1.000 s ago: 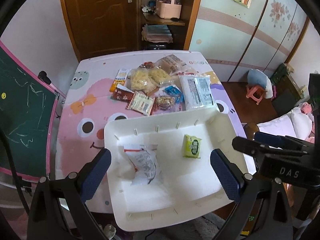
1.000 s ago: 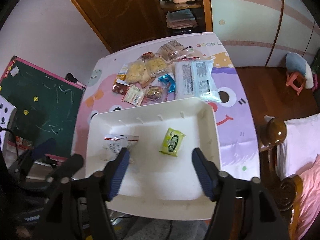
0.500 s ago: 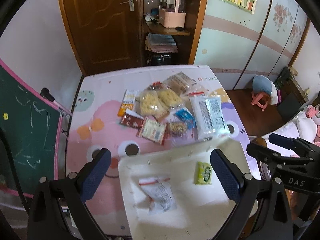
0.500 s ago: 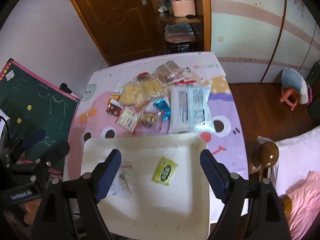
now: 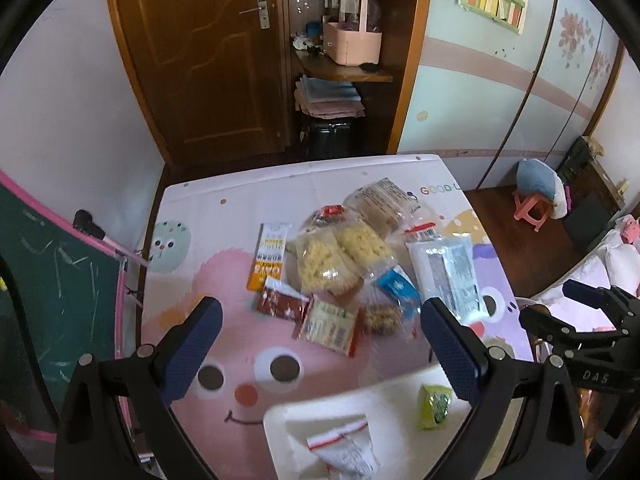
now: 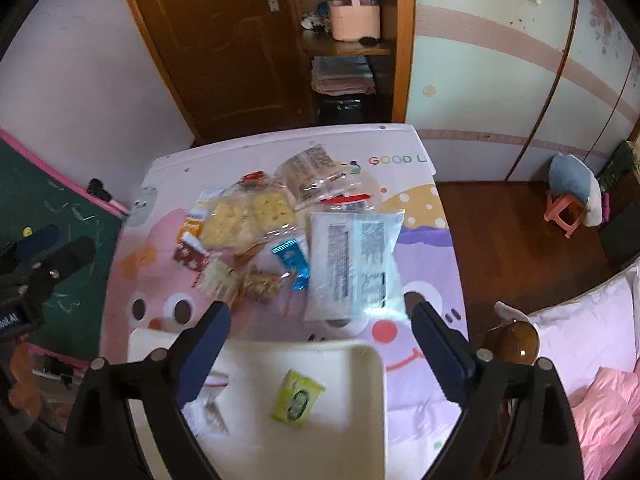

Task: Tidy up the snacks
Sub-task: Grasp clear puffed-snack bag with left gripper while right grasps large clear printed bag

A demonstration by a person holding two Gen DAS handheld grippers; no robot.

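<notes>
A white tray (image 5: 380, 404) (image 6: 356, 356) sits at the near edge of the table. It holds a green packet (image 5: 434, 406) (image 6: 297, 398) and a clear white packet (image 5: 344, 454) (image 6: 208, 404). A pile of snacks lies beyond it: a large white pack (image 5: 444, 272) (image 6: 352, 264), yellow noodle bags (image 5: 336, 256) (image 6: 248, 216), a blue packet (image 5: 398, 288) (image 6: 292, 260), a red packet (image 5: 282, 304) and an orange-white bar (image 5: 268, 256). My left gripper (image 5: 320, 340) is open and empty above the pile's near side. My right gripper (image 6: 320, 344) is open and empty above the tray's far rim.
The table (image 5: 200, 240) has a pink cartoon cloth. A green chalkboard (image 5: 48, 300) stands at the left. A wooden door and shelf (image 5: 340, 60) are behind. A bed (image 6: 580, 340) and a pink stool (image 6: 568, 212) are at the right.
Both grippers have pulled up and tilted towards the far side. The tray has slid to the bottom of both views and the snack pile is now central.
</notes>
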